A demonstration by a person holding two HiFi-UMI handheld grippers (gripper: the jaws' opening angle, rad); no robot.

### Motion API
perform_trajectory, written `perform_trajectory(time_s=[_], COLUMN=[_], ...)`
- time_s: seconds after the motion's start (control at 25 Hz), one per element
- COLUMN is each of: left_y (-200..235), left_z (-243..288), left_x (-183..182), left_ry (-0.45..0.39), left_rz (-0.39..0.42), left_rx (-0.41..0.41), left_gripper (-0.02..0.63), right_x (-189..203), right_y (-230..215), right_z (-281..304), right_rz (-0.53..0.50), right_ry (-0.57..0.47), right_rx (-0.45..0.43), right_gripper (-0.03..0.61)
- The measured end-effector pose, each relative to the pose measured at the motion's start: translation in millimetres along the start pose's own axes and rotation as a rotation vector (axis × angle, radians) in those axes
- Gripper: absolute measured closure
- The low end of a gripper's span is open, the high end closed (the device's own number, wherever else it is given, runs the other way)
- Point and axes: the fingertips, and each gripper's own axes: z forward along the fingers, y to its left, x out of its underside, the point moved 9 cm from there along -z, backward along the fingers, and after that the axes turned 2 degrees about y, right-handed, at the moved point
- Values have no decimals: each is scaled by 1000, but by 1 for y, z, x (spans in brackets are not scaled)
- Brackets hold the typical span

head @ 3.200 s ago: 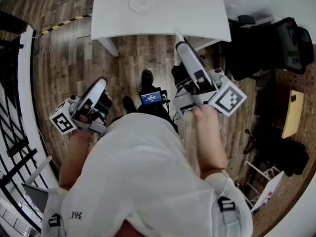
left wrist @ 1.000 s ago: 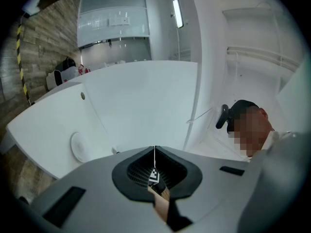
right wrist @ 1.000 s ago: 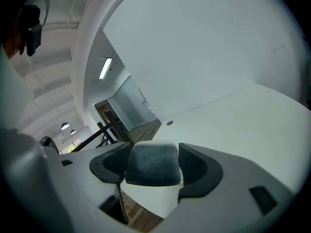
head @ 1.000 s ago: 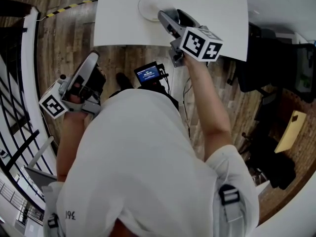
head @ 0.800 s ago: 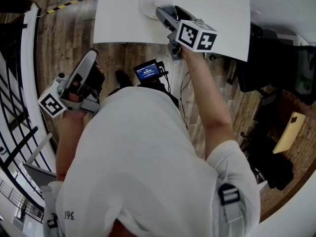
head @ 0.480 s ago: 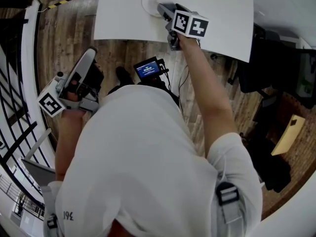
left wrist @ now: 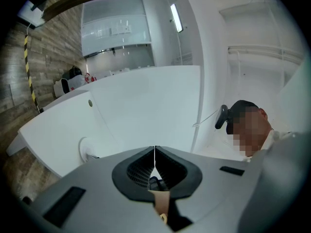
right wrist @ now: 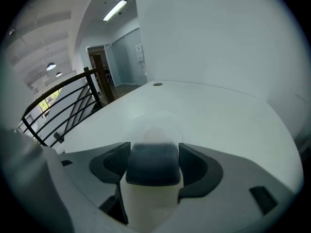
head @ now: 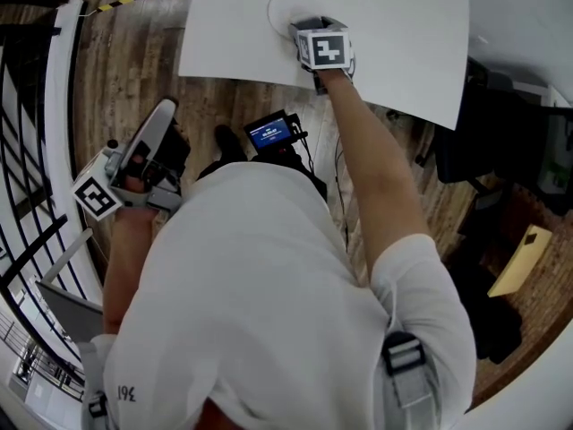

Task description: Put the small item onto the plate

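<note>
White T-shirt [head: 260, 276], grey shoulder straps [head: 405, 365]

Head camera: looks steeply down past my shirt [head: 260, 312], table [head: 394, 25] far off at top edge. Left tongs [head: 166, 110] camera: low at my side, tilted, faces table from well away. Right tongs [head: 304, 30] camera: close over table, looks along top toward railing [right wrist: 63, 110]. All three share table top; both tongs views share its small hole [left wrist: 90, 102].
</note>
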Motion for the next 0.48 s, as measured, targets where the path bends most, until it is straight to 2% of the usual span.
perform_trajectory(time_s=[0.12, 0.28, 0.48], left_y=[0, 0, 0], left_z=[-1, 0, 0], left_x=[0, 0, 0], left_ry=[0, 3, 7], left_rz=[1, 2, 6], left_rx=[-5, -5, -5], left_gripper=[606, 607, 607], right_x=[2, 6, 2], right_y=[2, 10, 11], right_z=[9, 12, 12], right_rz=[-52, -12, -20], right_ry=[12, 72, 77], right_rx=[12, -34, -11], right_gripper=[264, 264, 264])
